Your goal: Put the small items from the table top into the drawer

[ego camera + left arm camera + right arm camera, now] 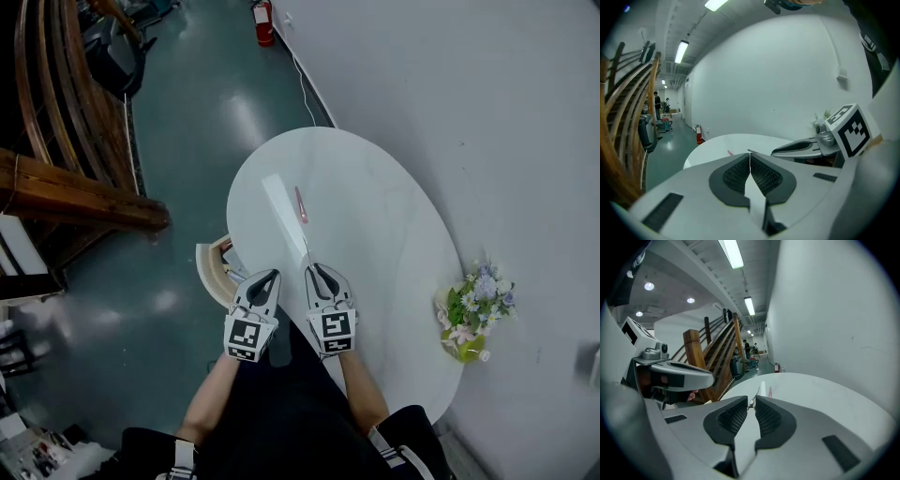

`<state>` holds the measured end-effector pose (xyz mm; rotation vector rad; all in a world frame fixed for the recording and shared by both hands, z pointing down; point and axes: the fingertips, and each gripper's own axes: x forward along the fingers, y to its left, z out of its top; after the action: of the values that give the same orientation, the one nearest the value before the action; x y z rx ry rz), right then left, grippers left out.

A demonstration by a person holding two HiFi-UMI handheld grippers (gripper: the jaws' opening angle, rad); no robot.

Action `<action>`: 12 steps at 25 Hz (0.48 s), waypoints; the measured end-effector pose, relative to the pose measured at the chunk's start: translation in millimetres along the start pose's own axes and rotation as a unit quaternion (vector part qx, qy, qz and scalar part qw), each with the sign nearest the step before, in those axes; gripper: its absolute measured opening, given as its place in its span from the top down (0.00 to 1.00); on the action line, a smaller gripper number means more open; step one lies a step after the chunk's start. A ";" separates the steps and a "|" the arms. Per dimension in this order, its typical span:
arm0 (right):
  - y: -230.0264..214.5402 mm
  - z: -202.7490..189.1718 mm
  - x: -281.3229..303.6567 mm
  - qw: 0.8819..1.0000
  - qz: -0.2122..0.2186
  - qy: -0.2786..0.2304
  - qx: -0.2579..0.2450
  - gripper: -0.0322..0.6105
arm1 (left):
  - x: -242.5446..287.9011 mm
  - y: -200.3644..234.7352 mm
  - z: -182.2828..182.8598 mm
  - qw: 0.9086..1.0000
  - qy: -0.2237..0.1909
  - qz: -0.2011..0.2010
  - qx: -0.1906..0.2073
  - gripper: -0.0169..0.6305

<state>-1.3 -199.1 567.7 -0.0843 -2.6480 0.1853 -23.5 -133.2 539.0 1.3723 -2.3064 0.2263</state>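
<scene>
Gripping, right gripper (751,400): jaws nearly together, clamped on a thin metal item (752,402) whose long axis runs from the pads toward the far side.
Left gripper (750,157): pressed together, nothing between; just left of the right one.
Drawer (212,267): open at the table (394,244) left edge, left of both grippers; the left gripper is nearer, so the loaded right one likely must swing left.
White strip (281,204): farther on the tabletop, lying lengthwise near-to-far.
Red item (301,204): just right of the strip, roughly parallel.
</scene>
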 end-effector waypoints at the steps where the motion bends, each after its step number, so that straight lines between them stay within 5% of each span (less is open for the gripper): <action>1: 8.5 1.5 3.4 1.000 0.007 0.001 -0.001 0.84 | -5.4 6.7 -1.9 1.000 -0.001 0.005 -0.003 0.94; 12: 110.8 16.6 42.0 0.996 0.080 0.011 -0.048 0.84 | -66.0 81.3 -23.4 0.997 -0.015 0.061 -0.038 0.94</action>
<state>-43.1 -87.6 556.3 -0.3279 -2.6266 0.1077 -60.2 -32.4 536.7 1.2081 -2.4015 0.1546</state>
